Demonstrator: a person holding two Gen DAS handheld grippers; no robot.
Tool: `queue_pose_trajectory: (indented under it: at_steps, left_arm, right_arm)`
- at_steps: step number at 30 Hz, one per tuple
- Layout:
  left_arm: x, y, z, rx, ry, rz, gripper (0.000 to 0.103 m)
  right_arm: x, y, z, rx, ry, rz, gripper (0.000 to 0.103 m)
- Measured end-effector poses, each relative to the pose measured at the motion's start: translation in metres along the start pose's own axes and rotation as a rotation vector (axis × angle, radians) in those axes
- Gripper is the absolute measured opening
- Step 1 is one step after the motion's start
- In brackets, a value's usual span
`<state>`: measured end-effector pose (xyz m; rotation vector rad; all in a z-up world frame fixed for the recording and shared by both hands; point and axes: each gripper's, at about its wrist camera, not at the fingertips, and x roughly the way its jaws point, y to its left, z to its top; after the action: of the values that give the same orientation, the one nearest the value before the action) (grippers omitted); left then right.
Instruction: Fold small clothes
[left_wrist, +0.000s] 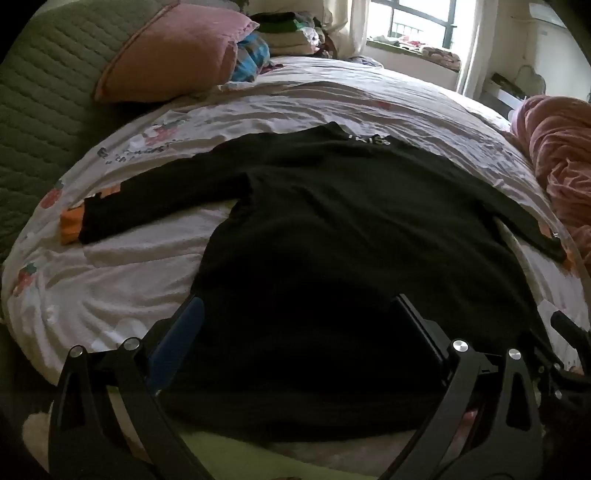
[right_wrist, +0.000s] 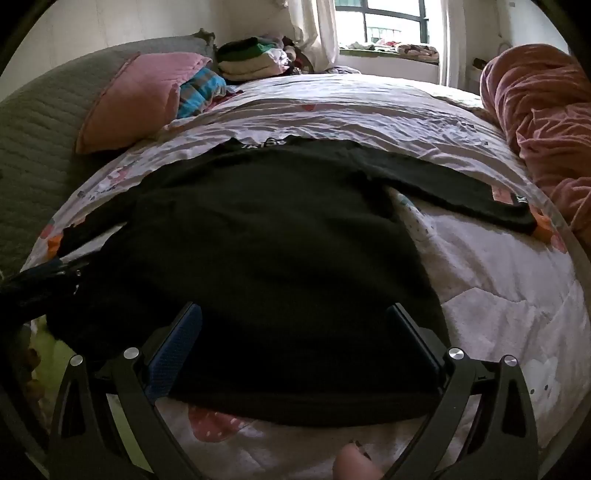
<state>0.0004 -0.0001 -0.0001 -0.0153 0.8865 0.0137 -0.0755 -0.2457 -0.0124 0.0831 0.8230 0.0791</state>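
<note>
A black long-sleeved top (left_wrist: 332, 221) (right_wrist: 277, 221) lies spread flat on the white patterned bedsheet (left_wrist: 129, 266) (right_wrist: 498, 295). Its collar (left_wrist: 369, 139) with white lettering points away from me. One sleeve (left_wrist: 147, 206) stretches out left, the other sleeve (right_wrist: 461, 192) right. My left gripper (left_wrist: 295, 314) hangs open over the top's lower left part, with dark cloth between the blue-padded fingers. Over the lower right part near the hem, my right gripper (right_wrist: 295, 317) is open too. Each gripper shows at the edge of the other's view, the right gripper (left_wrist: 569, 332) and the left gripper (right_wrist: 37, 280).
A pink pillow (left_wrist: 166, 55) (right_wrist: 136, 96) leans on the green quilted headboard (left_wrist: 44, 92) at the left. Folded clothes (left_wrist: 288, 33) (right_wrist: 251, 59) are stacked at the far end by the window. A bunched pink blanket (left_wrist: 561, 155) (right_wrist: 535, 110) fills the bed's right side.
</note>
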Motion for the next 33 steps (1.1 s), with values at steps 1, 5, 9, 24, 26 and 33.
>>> queue_pose_trajectory:
  at_steps: [1,5,9,24,26,33]
  left_arm:
    - [0.000,0.000,0.000,-0.003,0.002,-0.002,0.094]
    - [-0.003,-0.001,0.002,-0.010,-0.014,-0.014,0.094]
    - [-0.004,-0.005,-0.006,-0.009,-0.022,-0.010,0.094]
    - [-0.001,0.002,-0.002,-0.012,-0.016,-0.031,0.094]
    - [-0.002,0.002,-0.002,-0.014,-0.019,-0.031,0.094]
    - [-0.005,0.003,0.000,-0.011,-0.022,-0.032,0.094]
  right_arm:
    - [0.000,-0.001,0.000,-0.002,-0.003,0.000,0.099]
    - [-0.004,-0.009,-0.003,-0.012,-0.022,-0.004,0.099]
    - [-0.004,0.007,0.001,-0.044,-0.012,-0.030,0.099]
    - [-0.008,0.011,-0.002,-0.060,-0.033,0.000,0.099]
    - [-0.009,0.012,-0.002,-0.061,-0.036,-0.003,0.099]
    - [-0.009,0.013,-0.001,-0.063,-0.036,-0.004,0.099]
